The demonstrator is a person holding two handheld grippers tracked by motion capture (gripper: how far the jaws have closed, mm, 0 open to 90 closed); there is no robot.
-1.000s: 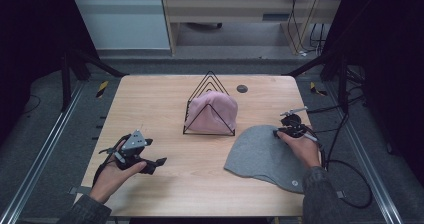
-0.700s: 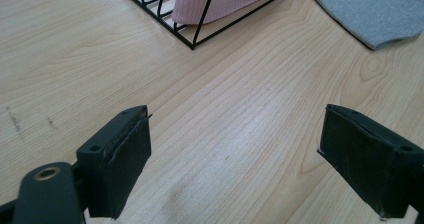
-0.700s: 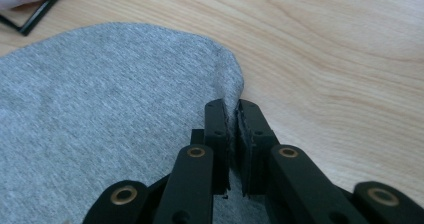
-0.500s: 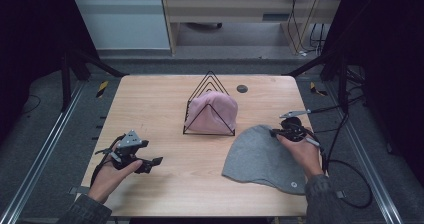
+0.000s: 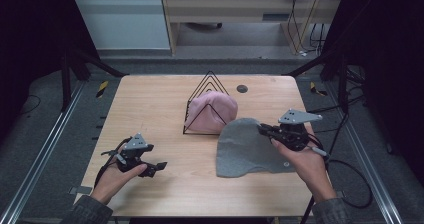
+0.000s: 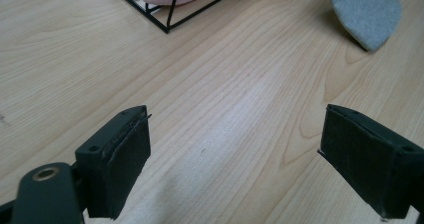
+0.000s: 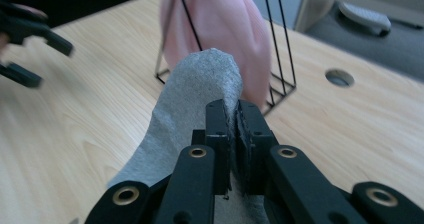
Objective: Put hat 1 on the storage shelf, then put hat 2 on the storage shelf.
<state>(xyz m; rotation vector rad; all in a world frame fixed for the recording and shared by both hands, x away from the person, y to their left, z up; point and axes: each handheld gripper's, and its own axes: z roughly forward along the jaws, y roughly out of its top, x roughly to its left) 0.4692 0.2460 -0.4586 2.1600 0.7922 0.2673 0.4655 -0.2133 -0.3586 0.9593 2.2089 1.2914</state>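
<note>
Right tongs (image 7: 233, 134) have just clamped shut on the grey knitted hat (image 5: 248, 148), lifting its edge toward the black wire rack (image 5: 206, 106); left tongs (image 6: 240, 159) gape empty.

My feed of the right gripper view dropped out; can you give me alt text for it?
The right tongs are shut on a fold of a grey hat, which drapes down toward the wooden table. Just behind it, a pink hat sits in a black wire rack; the left tongs blur at far left.

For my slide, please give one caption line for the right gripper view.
Right gripper shut on the edge of a grey hat, lifting it near a pink hat in a black wire rack.
</note>
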